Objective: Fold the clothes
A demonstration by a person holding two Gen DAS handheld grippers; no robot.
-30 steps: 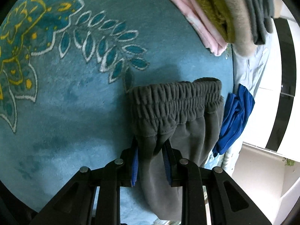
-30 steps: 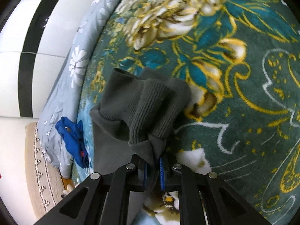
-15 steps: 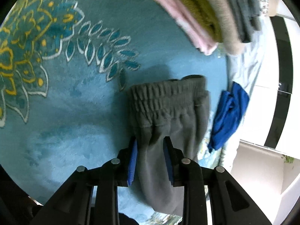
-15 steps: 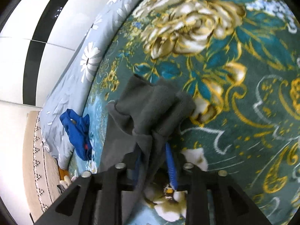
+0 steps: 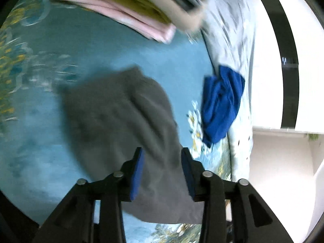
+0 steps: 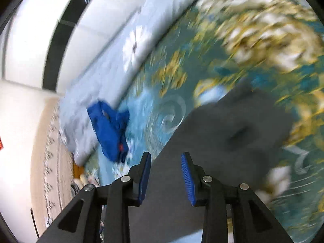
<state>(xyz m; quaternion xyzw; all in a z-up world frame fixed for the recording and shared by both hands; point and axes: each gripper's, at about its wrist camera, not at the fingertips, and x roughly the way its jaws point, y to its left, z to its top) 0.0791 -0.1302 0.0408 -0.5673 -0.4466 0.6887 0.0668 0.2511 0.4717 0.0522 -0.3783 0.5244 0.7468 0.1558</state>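
A dark grey garment (image 5: pixel 121 117) lies folded and flat on the teal flowered bedspread (image 5: pixel 97 46). My left gripper (image 5: pixel 162 151) hangs above its near edge; the jaws are opening and the blue pads (image 5: pixel 137 174) stand apart without pressing the cloth. In the right wrist view the same grey garment (image 6: pixel 232 133) spreads under my right gripper (image 6: pixel 166 156), which is open and holds nothing. Both views are blurred by motion.
A crumpled blue garment (image 5: pixel 221 103) (image 6: pixel 110 127) lies near the bed's edge on a pale flowered sheet (image 6: pixel 113 66). A stack of folded clothes (image 5: pixel 131 4), pink, olive, beige and grey, sits at the far side. White wall panels with a black stripe (image 5: pixel 287 60) lie beyond.
Both grippers have let go of the grey garment and risen away from it. The garment, gathered between the pads before, now lies flat on the bedspread.
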